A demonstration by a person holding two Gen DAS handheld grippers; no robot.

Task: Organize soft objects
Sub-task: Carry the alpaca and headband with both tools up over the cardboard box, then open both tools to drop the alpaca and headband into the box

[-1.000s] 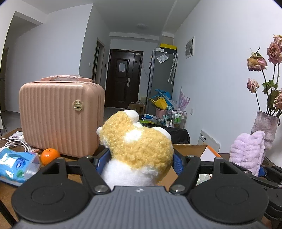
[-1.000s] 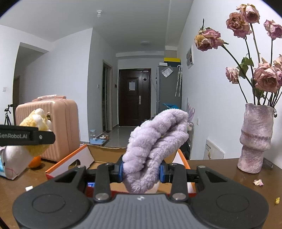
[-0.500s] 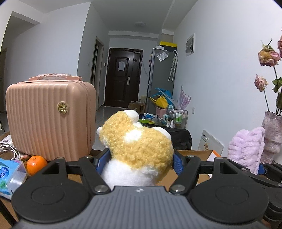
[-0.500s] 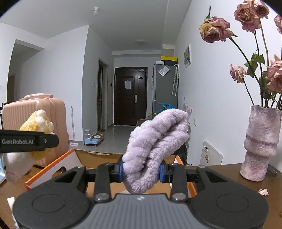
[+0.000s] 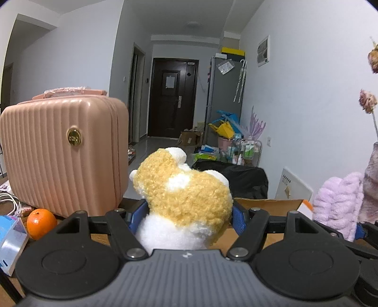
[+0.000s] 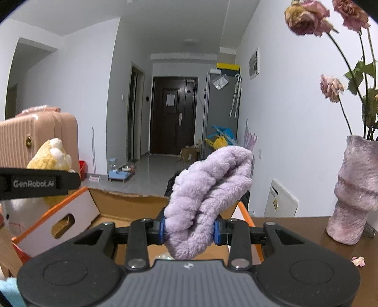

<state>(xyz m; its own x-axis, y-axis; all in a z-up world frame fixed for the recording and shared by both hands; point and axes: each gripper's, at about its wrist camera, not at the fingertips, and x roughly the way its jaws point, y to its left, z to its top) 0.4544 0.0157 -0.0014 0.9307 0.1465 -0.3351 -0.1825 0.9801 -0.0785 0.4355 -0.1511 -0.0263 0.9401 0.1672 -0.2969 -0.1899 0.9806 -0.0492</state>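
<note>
purple fluffy cloth [image 6: 208,189] | clamped in right gripper [image 6: 189,230], long axis up-right | open cardboard box [image 6: 132,203] directly below and ahead, nearer this arm | left gripper [image 5: 187,218] clamps yellow-white plush toy [image 5: 184,196], box edge just ahead-right

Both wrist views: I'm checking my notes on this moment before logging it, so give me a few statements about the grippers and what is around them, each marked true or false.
1. The left gripper is shut on the yellow and white plush toy. True.
2. The right gripper is open and holds nothing. False: it is shut on the purple fluffy cloth.
3. An orange lies by the foot of the pink suitcase. True.
4. The vase lies tipped over on the table. False: it stands upright, with dried roses in it.
5. The cardboard box below the cloth is open. True.
</note>
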